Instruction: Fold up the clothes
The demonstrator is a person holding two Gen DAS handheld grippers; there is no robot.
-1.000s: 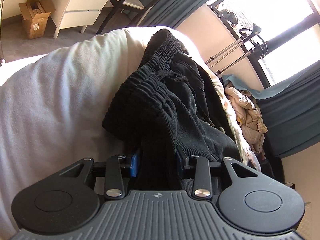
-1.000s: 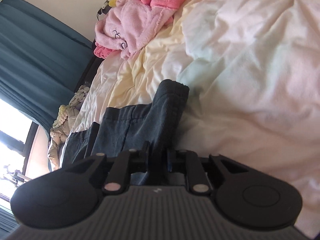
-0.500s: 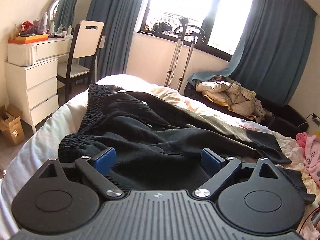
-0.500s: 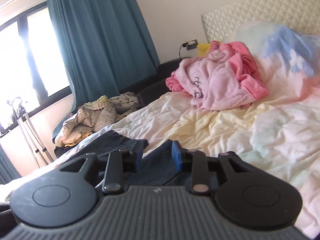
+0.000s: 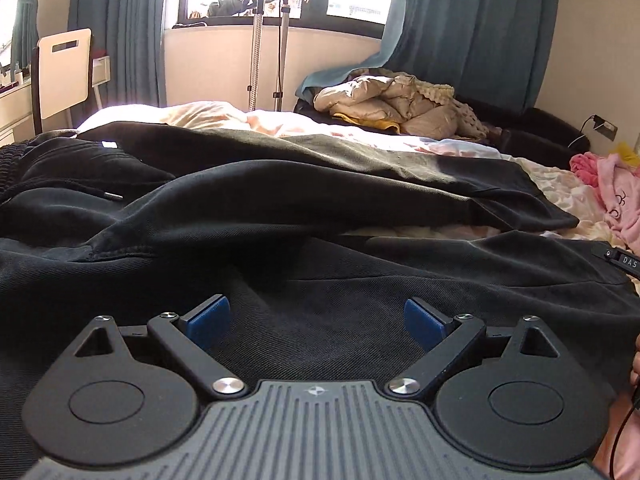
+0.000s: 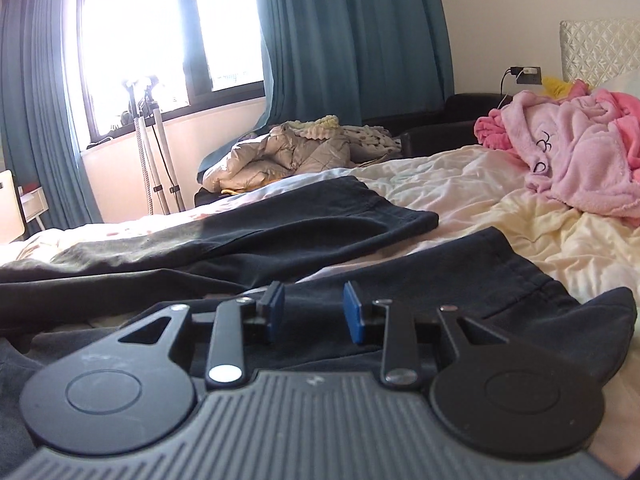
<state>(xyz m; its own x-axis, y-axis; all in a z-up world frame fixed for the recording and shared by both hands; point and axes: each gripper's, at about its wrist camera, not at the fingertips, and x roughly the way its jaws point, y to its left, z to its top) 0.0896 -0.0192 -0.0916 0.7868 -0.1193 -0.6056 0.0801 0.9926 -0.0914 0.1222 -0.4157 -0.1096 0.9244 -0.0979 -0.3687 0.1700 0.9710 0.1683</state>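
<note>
The black trousers [image 5: 304,200] are spread flat across the bed [image 6: 520,240], the elastic waistband toward its window-side corner and both legs laid out toward the headboard end. The left tongs [image 5: 318,322] are held wide open just above the dark cloth, nothing gripped between the blue pads. The right tongs [image 6: 314,314] are parted more narrowly over a leg hem, apparently empty, though contact with the fabric cannot be judged. A pink robe [image 6: 572,152] is heaped near the headboard edge.
</note>
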